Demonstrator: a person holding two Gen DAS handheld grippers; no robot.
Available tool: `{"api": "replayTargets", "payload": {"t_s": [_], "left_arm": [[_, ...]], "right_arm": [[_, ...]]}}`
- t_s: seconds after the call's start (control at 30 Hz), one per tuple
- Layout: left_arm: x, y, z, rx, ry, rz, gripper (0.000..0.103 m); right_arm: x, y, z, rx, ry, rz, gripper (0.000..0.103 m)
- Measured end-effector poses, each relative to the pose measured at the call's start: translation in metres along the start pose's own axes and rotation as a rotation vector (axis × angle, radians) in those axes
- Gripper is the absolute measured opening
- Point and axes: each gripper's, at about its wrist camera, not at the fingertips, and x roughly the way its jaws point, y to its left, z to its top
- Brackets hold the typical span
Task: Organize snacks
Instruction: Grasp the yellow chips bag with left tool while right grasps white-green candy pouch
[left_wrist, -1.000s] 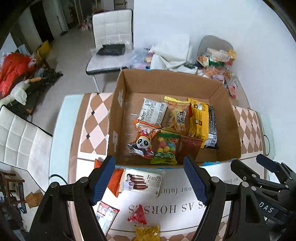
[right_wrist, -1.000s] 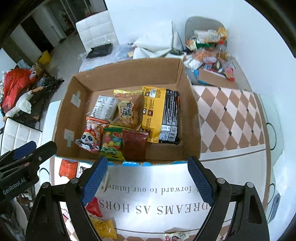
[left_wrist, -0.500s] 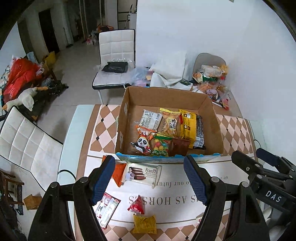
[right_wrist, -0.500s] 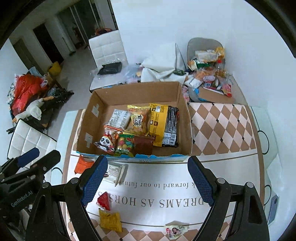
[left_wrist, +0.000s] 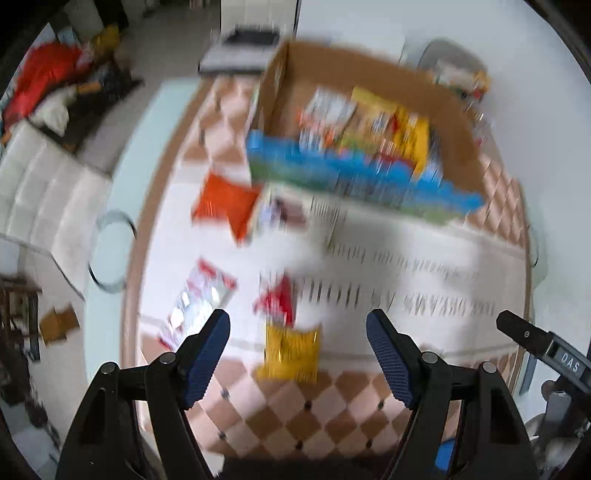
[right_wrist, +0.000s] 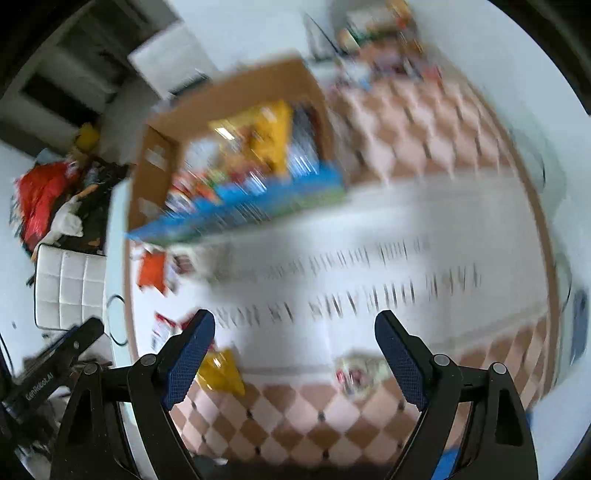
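Both views are motion-blurred. A cardboard box (left_wrist: 369, 74) with a blue front face holds several snack packs and stands at the far side of the table. Loose on the white tablecloth lie an orange pack (left_wrist: 225, 201), a silver-and-red pack (left_wrist: 199, 299), a small red pack (left_wrist: 277, 299) and a yellow pack (left_wrist: 291, 350). My left gripper (left_wrist: 297, 328) hangs open over the yellow pack, nothing between its fingers. My right gripper (right_wrist: 295, 328) is open and empty above the cloth; a small pale pack (right_wrist: 360, 371) lies just inside its right finger, the yellow pack (right_wrist: 219, 373) by its left finger.
The table (left_wrist: 295, 413) has a checked pink-and-brown border near me. White chairs (left_wrist: 40, 195) stand at the left. Red bags and clutter (left_wrist: 48, 77) lie on the floor beyond. More snack clutter (right_wrist: 388, 44) sits past the box by the wall.
Both grippers have swept back from the box toward the near table edge and sunk a little. The loose packs now lie under them, and the box has receded. Both openings look unchanged.
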Motion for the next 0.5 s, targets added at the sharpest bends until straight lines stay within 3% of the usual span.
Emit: {"api": "replayTargets", "payload": {"t_s": [0.23,0.5], "left_arm": [[0.078,0.006,-0.030,-0.036,0.208,0.002,0.075],[0.128,-0.003,-0.043,-0.012,0.315,0.020,0.075]], "right_arm": [[0.082,-0.076,-0.039,0.232,0.210,0.017,0.091],[0.134,-0.109,-0.058,0.367,0.309,0.022,0.091]]}}
